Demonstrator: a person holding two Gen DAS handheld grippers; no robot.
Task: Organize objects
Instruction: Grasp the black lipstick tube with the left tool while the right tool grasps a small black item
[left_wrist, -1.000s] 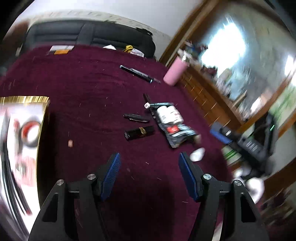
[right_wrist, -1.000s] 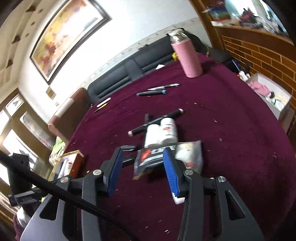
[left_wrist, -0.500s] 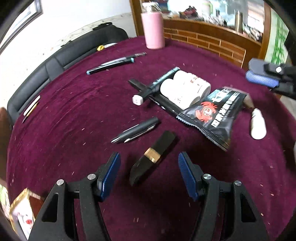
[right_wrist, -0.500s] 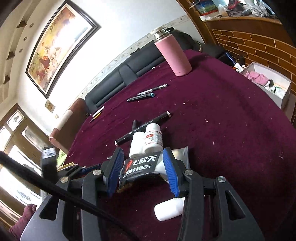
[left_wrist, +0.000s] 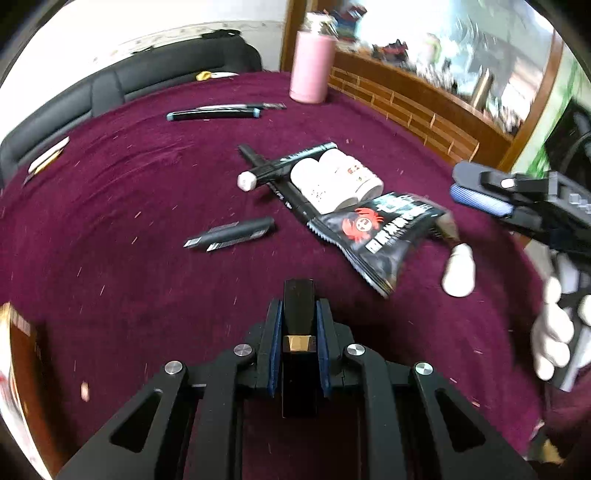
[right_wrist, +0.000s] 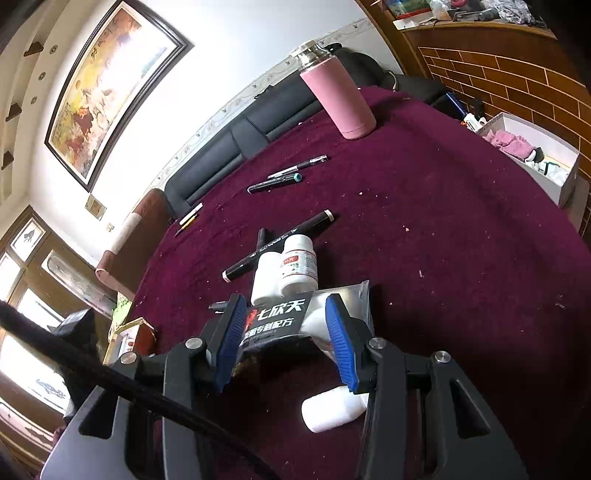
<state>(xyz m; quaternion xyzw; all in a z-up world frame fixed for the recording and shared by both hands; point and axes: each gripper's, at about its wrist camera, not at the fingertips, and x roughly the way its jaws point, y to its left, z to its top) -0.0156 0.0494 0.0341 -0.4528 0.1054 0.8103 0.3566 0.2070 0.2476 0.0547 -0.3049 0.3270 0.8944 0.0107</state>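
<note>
My left gripper is shut on a black lipstick tube with a gold band, held above the maroon tablecloth. A black snack packet lies ahead right, partly over two white pill bottles and a black marker. A dark pen lies left of them. My right gripper is open with its pads on either side of the packet; it also shows at the right edge of the left wrist view. A small white bottle lies under the right finger.
A pink flask stands at the far side of the table. Two pens lie in front of it. A gold-edged box sits at the left edge. A black sofa runs behind the table.
My left gripper has closed on the lipstick tube and lifted it. My right gripper has stayed open around the packet, with little movement.
</note>
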